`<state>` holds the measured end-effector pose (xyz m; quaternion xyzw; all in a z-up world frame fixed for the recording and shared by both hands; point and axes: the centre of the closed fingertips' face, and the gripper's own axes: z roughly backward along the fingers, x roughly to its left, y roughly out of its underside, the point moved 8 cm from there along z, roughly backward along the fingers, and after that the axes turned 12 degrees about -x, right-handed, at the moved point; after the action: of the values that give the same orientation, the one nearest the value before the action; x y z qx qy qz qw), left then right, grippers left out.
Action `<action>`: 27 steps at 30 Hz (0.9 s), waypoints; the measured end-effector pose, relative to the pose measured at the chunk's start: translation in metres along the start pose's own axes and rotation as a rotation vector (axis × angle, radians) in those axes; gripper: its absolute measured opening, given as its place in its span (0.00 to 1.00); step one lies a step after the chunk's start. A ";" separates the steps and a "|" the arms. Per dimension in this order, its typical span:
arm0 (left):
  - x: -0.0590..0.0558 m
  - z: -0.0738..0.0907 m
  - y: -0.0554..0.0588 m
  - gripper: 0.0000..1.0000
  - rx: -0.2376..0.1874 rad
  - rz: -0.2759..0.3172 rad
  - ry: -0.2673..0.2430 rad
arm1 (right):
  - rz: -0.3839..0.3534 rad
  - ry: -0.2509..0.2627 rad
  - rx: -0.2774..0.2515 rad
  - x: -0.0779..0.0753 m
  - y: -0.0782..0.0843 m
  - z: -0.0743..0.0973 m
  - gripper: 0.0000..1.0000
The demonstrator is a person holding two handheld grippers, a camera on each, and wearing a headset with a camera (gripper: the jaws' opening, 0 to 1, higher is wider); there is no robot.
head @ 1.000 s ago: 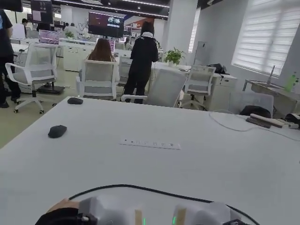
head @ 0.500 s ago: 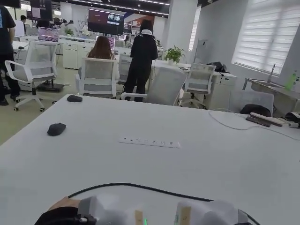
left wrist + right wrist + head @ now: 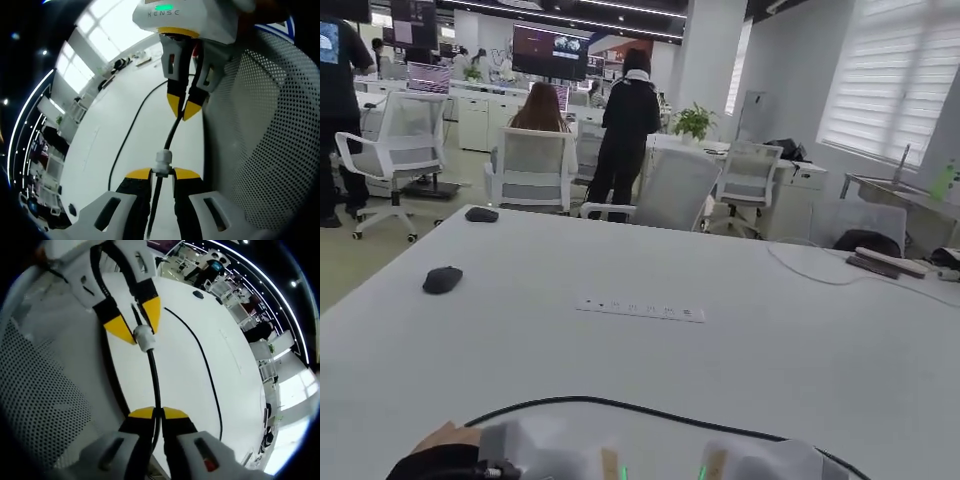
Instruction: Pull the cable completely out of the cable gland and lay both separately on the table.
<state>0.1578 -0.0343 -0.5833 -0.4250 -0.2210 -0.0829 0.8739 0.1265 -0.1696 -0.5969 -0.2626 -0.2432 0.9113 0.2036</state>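
A white cable gland (image 3: pixel 162 161) sits on a black cable (image 3: pixel 172 132). My left gripper (image 3: pixel 162 174) is shut on the gland. Just beyond it, my right gripper (image 3: pixel 184 107) is shut on the cable. In the right gripper view, the right gripper (image 3: pixel 158 413) clamps the cable (image 3: pixel 154 380), which runs up to the gland (image 3: pixel 143 337) between the left gripper's (image 3: pixel 135 320) yellow tips. Both are held over the near edge of the white table (image 3: pixel 800 380). The rest of the cable (image 3: pixel 620 406) loops across the table in the head view.
A flush socket strip (image 3: pixel 640 309) lies mid-table. Two black mice (image 3: pixel 442 280) (image 3: pixel 480 214) rest at the far left, and a thin white cable (image 3: pixel 815 275) at the far right. A mesh chair back (image 3: pixel 260 150) is close beside the grippers. Office chairs and people stand beyond the table.
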 end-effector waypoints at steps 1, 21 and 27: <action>0.001 0.001 0.000 0.17 -0.003 0.001 -0.005 | -0.005 -0.002 -0.010 0.000 -0.001 0.001 0.03; -0.001 0.000 -0.010 0.17 -0.059 -0.005 0.001 | 0.024 -0.018 -0.256 0.005 -0.031 0.009 0.03; 0.001 0.001 -0.007 0.17 -0.048 -0.004 -0.012 | 0.022 0.013 -0.180 0.000 -0.022 0.006 0.03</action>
<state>0.1561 -0.0376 -0.5768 -0.4457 -0.2251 -0.0875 0.8619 0.1284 -0.1540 -0.5807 -0.2883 -0.3199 0.8862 0.1709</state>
